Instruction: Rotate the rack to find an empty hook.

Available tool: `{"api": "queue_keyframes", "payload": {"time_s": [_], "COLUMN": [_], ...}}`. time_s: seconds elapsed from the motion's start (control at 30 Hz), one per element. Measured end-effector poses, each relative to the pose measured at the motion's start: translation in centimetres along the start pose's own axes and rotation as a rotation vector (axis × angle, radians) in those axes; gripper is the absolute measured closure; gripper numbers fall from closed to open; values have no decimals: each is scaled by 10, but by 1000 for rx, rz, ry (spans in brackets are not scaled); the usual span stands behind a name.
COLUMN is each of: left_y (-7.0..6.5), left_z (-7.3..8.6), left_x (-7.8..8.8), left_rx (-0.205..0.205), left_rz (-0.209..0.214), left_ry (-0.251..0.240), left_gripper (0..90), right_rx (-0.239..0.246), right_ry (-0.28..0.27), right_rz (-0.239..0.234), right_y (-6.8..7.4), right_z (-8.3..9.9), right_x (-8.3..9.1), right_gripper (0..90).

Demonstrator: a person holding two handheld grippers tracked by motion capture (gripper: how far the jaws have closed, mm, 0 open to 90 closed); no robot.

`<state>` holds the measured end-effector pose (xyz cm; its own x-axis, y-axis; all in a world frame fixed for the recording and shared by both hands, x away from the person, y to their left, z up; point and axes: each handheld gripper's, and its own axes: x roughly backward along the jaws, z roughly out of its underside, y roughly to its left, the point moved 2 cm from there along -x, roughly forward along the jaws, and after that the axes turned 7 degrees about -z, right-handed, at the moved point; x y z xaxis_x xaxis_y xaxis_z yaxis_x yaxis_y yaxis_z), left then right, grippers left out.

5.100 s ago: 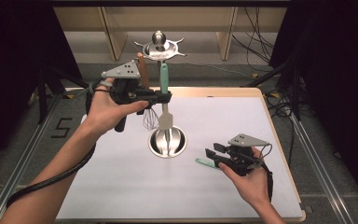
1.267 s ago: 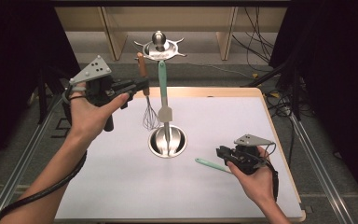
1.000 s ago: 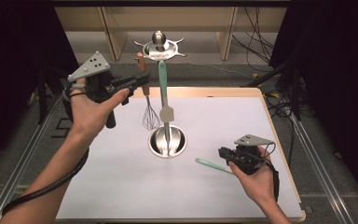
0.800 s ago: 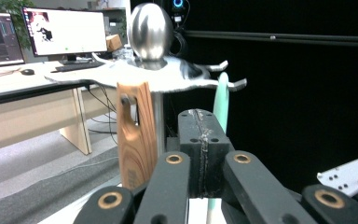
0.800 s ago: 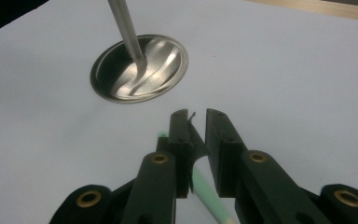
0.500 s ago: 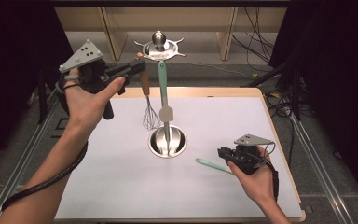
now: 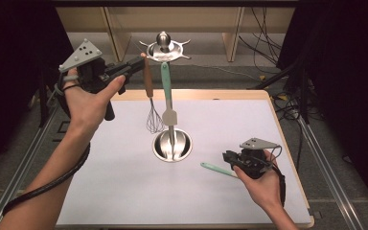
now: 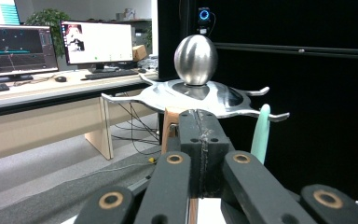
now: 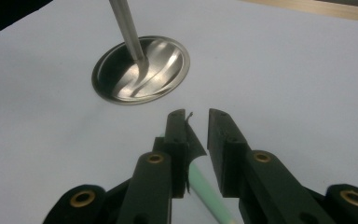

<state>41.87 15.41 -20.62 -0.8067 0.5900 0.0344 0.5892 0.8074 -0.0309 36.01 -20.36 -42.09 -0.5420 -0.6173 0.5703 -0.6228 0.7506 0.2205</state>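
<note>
1. Whisk with a brown wooden handle, hanging upright in the air just left of the stand's pole, wire head low above the bench, handle top up at the stand's crown.
2. Left tongs clenched on the tip of that wooden handle, jaws pressed together in the left gripper view with the wood showing just beside them; hard to tell from here whether the handle's end is already hooked on a prong.
3. Left hand raised well above the bench's far left corner, grey three-cornered plate on top.
4. Utensil stand: round steel crown with a ball knob and curved prongs, thin pole down to a shallow dish-shaped base on the bench.
5. Inside the base dish: nothing loose, just the pole's foot and reflections.
6. Mint-green turner hanging from the crown on the right of the whisk, blade close against the pole.
7. Second mint-green utensil flat on the bench, well right of the base, its handle running under the right tongs.
8. Right tongs released, just been opening, jaws apart over the green handle, pads not pressing it.
9. Right hand low at the bench's near right.
</note>
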Motion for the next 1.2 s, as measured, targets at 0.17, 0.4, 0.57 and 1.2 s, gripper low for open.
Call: {"api": "queue_keyframes", "payload": {"time_s": [0.17,0.4,0.57,1.2], "left_y": [7,15,17,23], "left_z": [1,3,3,1], "left_x": [-3,-7,-9,-19], "left_rx": [5,9,16,4], "left_rz": [-31,-54,-68,-89], "left_ry": [-4,2,14,24], "left_gripper": [893,893,893,893], "right_rx": [19,3,0,28], "right_ry": [9,1,-7,2], "right_rz": [21,15,23,36], "right_y": [0,0,0,-1], "right_z": [0,-1,-1,-3], "right_x": [2,1,1,4], "right_gripper": [784,782,780,777]}}
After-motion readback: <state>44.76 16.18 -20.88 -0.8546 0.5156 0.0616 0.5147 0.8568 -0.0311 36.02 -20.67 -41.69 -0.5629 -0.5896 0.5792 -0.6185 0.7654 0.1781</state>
